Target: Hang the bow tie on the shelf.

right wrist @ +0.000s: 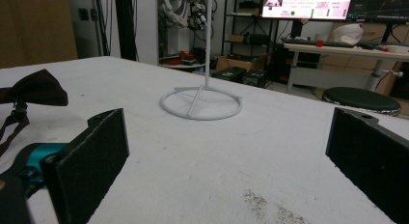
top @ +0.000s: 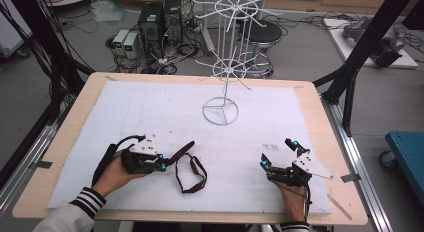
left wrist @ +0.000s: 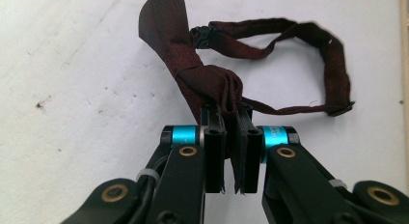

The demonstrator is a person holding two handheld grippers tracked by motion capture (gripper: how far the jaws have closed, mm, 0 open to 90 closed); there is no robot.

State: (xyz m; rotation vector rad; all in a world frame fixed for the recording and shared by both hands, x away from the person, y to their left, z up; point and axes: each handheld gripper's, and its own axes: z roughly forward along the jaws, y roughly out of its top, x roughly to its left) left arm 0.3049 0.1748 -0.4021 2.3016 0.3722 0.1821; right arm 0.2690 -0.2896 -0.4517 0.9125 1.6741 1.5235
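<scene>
Your left hand-held gripper (left wrist: 230,137) pinches the bow tie (left wrist: 212,84) | soft, floppy, grab its knot | right hand-held gripper (right wrist: 226,156) wide open, empty

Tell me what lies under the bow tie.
The bow tie and its strap loop lie on the white mat, bare inside the loop. The left gripper pinches the bow's end; the mat under it is hidden.

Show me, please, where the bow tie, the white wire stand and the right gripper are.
bow tie (left wrist: 212,84): left gripper view, on its folded bow.
white wire stand (top: 220,111): high view, on its ring base.
right gripper (top: 276,152): high view, midway between its open fingertips.
</scene>
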